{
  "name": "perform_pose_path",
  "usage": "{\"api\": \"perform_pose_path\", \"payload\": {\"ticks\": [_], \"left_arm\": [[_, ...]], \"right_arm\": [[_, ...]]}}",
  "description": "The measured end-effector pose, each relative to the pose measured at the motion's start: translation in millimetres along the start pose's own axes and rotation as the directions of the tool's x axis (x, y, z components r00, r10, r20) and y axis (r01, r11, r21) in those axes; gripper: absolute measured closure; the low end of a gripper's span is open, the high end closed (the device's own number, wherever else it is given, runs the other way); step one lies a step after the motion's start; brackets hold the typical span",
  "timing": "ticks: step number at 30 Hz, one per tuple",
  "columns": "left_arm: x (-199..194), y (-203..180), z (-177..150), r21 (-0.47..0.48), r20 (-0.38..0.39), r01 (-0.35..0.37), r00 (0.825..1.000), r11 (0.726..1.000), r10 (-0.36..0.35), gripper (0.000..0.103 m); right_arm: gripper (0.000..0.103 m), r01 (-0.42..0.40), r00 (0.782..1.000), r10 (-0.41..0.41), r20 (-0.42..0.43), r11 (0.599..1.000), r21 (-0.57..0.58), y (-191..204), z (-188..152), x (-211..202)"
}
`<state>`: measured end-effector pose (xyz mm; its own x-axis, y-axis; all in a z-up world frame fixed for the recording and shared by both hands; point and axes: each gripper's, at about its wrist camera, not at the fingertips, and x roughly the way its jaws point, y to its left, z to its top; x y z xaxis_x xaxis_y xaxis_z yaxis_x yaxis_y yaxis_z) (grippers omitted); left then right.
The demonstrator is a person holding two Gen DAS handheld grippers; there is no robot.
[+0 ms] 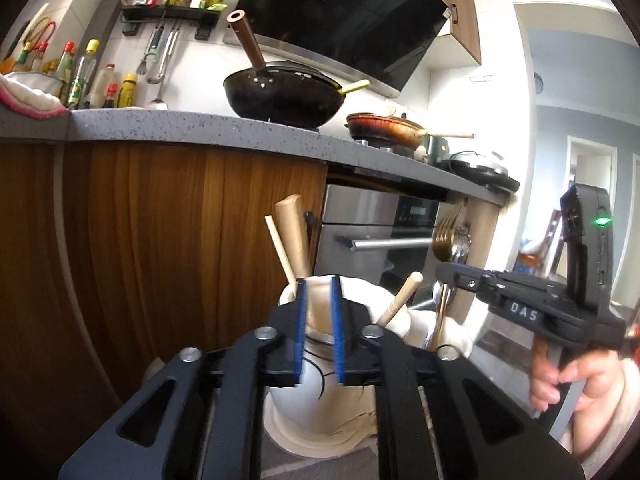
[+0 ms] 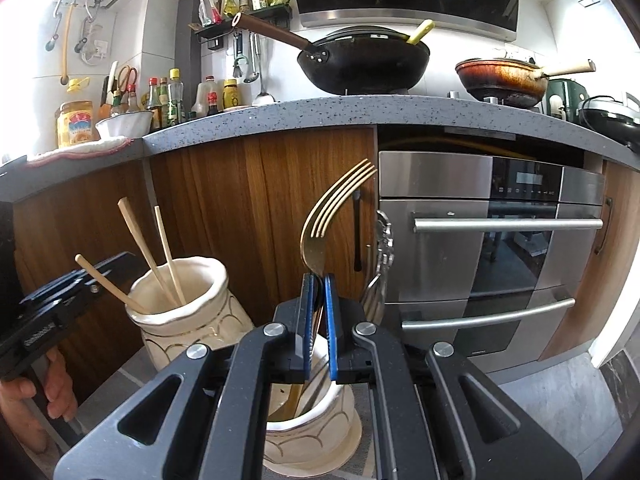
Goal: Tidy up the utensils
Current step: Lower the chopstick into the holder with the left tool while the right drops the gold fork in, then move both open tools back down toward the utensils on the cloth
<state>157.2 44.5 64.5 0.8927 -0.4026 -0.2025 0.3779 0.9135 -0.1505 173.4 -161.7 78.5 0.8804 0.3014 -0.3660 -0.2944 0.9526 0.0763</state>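
Right gripper (image 2: 319, 280) is pinched on the neck of a gold fork (image 2: 326, 216), its blue pads narrow against the metal, tines curving up and to the right above the jaws while the handle runs down into the cream ceramic holder (image 2: 316, 432) directly below. Left gripper (image 1: 319, 286) sits with its blue pads a moderate gap apart, straddling the rim of the other cream holder (image 1: 316, 396); whether the pads actually press that rim I cannot tell. Behind everything runs the wood-fronted cabinet (image 2: 256, 200) under a grey speckled countertop (image 2: 320, 110), with a stainless oven (image 2: 492, 256) to the right of it. On the countertop a black wok (image 2: 364, 66) stands with its brown handle angled up to the left, and a reddish-brown pan (image 2: 502, 78) sits to its right. From the right wrist view, the left-hand holder (image 2: 188, 312) stands just beside the fork's holder, on the floor in front of the cabinet, and carries wooden chopsticks (image 2: 162, 256) leaning out of its mouth. Silver cutlery (image 2: 380, 264) stands upright just right of the gold fork, also in the nearer holder.
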Motion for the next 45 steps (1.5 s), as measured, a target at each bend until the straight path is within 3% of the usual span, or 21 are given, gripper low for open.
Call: {"api": "perform_pose_path", "payload": {"ticks": [5,6,8,10,16,20,23,28,45], "left_arm": [[-4.0,2.7,-1.3,-0.009,0.000,-0.017,1.000,1.000,0.017,0.069],[-5.6,2.0,-2.3,-0.002,0.001,-0.029,1.000,1.000,0.029,0.062],[-10.5,0.7,-4.4,0.007,0.007,-0.051,0.999,0.999,0.051,0.045],[-15.8,-0.4,-5.7,0.007,0.014,-0.064,0.998,0.998,0.064,0.030],[-39.3,-7.7,-10.8,0.006,0.039,-0.128,0.991,0.992,0.128,0.008],[-48.9,-18.5,-20.1,0.033,0.022,-0.174,0.985,0.984,0.173,0.006],[-53.7,-28.5,-30.7,0.045,-0.010,-0.182,0.983,0.982,0.183,0.005],[-60.8,-44.4,-46.2,0.070,-0.063,-0.184,0.980,0.980,0.189,0.005],[-57.2,-66.1,-78.6,0.105,-0.195,-0.160,0.965,0.982,0.178,0.005]], "right_arm": [[0.094,-0.003,1.000,0.003,-0.001,1.000,0.001,-0.9,-1.4,-1.2],[0.091,-0.009,1.000,0.009,0.001,1.000,-0.002,0.3,-1.8,-2.7],[0.071,-0.018,1.000,0.018,0.008,1.000,-0.008,3.1,-2.9,-7.2],[0.070,-0.018,1.000,0.018,0.013,1.000,-0.019,5.5,-3.2,-12.3],[0.040,-0.018,0.999,0.017,0.051,1.000,0.001,5.4,-6.4,-41.5],[0.016,-0.007,0.996,0.004,0.087,1.000,0.029,3.3,-15.4,-68.7],[0.006,-0.004,0.995,-0.001,0.103,0.999,0.050,0.6,-24.3,-85.1],[0.005,0.044,0.994,-0.049,0.099,0.998,0.046,-1.3,-43.3,-102.2],[0.005,0.166,0.986,-0.162,-0.051,0.979,0.114,-40.8,-96.6,-110.9]]}}
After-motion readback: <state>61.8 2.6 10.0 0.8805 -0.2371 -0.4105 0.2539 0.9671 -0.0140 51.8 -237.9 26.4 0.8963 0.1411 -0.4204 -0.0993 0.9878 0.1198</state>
